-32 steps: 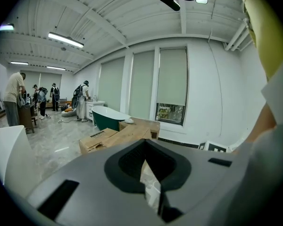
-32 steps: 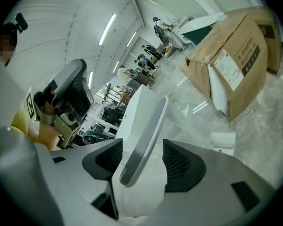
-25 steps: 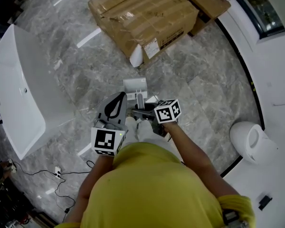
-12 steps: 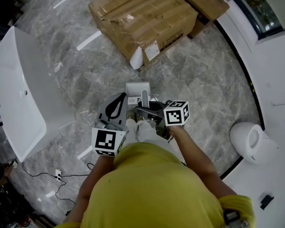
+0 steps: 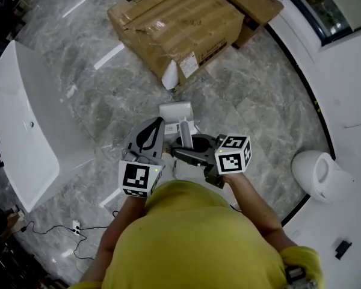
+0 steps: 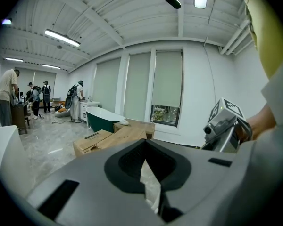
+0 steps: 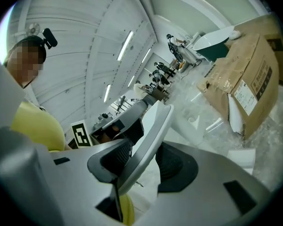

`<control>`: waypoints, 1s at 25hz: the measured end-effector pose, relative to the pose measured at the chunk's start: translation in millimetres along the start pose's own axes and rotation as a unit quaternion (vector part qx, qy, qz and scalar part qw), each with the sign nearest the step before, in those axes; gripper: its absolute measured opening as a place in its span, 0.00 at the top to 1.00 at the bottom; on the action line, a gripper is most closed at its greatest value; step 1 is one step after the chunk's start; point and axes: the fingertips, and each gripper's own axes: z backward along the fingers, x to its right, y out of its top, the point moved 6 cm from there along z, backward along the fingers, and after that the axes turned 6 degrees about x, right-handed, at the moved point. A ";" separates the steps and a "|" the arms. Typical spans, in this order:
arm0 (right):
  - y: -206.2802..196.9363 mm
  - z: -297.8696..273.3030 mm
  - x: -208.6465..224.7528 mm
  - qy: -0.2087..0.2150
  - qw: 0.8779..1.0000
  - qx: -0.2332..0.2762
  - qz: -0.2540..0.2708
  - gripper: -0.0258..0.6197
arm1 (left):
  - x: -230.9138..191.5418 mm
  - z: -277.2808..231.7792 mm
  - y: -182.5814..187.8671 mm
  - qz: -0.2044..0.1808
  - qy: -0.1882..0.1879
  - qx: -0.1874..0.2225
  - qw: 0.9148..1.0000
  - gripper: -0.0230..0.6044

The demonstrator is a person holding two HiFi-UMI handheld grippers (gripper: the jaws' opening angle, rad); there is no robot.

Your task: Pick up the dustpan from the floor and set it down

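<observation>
The left gripper [image 6: 145,149] has its jaws closed together, with nothing between them. The floor [image 5: 96,95] and a cardboard box [image 5: 180,23] lie beyond their tips. Just right of these jaws is the white dustpan [image 5: 175,112], its pan out past both grippers' tips. The right gripper [image 7: 147,149] clamps the dustpan's handle [image 7: 153,128] between its pads. Its jaws have just eased slightly wider, with the handle between them.

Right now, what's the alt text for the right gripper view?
The right gripper grips the white dustpan handle between its dark pads, jaws having just eased wider. Beyond lie a marble floor and a taped cardboard box.
</observation>
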 end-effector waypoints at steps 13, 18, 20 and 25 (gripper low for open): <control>24.2 4.8 -30.0 0.009 1.000 0.014 0.025 0.66 | -1.4 6.2 4.6 -0.007 0.002 0.005 1.000 0.96; 28.2 0.6 -40.5 0.015 0.999 0.015 0.027 0.66 | -2.8 10.3 1.8 -0.007 0.004 0.002 1.000 0.96; 30.0 0.1 -43.7 0.017 0.999 0.014 0.028 0.65 | -3.5 11.5 2.6 -0.006 0.006 0.002 1.000 0.96; 32.3 -1.0 -48.3 0.024 0.999 0.014 0.028 0.65 | -4.2 12.1 2.3 -0.004 0.008 0.002 1.000 0.96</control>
